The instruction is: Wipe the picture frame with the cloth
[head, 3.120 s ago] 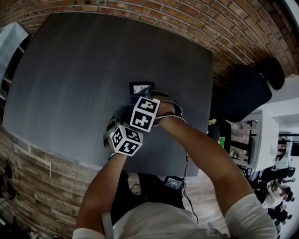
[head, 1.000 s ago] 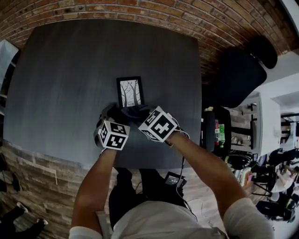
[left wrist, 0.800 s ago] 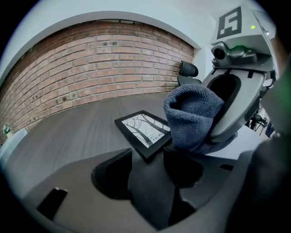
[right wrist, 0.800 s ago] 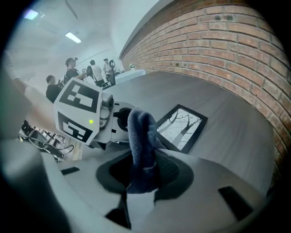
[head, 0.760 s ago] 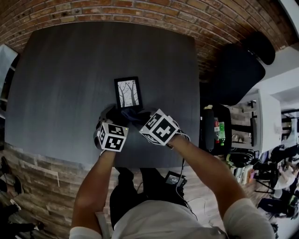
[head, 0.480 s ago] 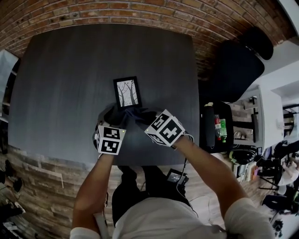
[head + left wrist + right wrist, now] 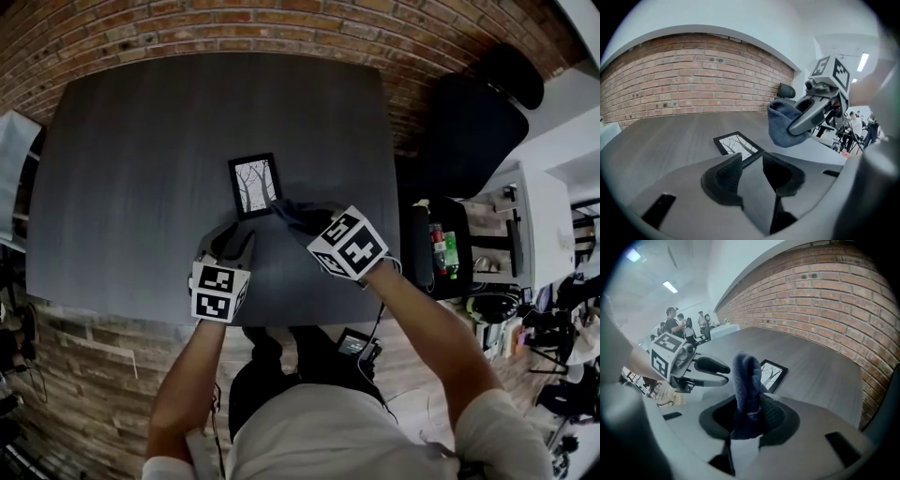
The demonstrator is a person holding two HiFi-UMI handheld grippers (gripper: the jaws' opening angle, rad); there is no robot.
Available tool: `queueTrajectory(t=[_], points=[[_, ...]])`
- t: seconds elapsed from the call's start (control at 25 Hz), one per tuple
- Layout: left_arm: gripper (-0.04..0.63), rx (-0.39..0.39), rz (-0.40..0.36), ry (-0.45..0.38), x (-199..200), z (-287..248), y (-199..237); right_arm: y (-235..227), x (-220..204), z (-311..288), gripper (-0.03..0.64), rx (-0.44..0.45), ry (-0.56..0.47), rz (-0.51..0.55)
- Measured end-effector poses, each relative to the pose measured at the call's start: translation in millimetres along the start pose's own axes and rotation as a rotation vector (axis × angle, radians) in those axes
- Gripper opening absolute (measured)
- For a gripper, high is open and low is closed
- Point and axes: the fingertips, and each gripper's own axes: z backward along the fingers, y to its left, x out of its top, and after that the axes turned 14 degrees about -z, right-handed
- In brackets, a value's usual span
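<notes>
right gripper [image 7: 302,217] is clamped tight on the dark blue cloth [image 7: 292,210], which is bunched up between its jaws. the picture frame [image 7: 253,185] lies flat on the grey table [image 7: 141,141], just ahead and left of that cloth, its long side running away from the person. left gripper [image 7: 236,246] hovers by the frame's near edge, jaws half apart, just been closing, nothing in them. looks like a short leftward sweep for the cloth hand.
</notes>
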Motion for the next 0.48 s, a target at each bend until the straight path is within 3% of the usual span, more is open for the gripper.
queueTrajectory(t=[0.28,0.48], points=[[0.052,-0.105,0.115,-0.215,42.0,52.4,-23.4,1.8,16.6,44.2,0.112,-0.004,-0.144,-0.110],[0.031,-0.126,0.211,-0.314,55.1,98.3,-31.3,17.2,13.0,75.2,0.114,-0.009,-0.241,-0.197]])
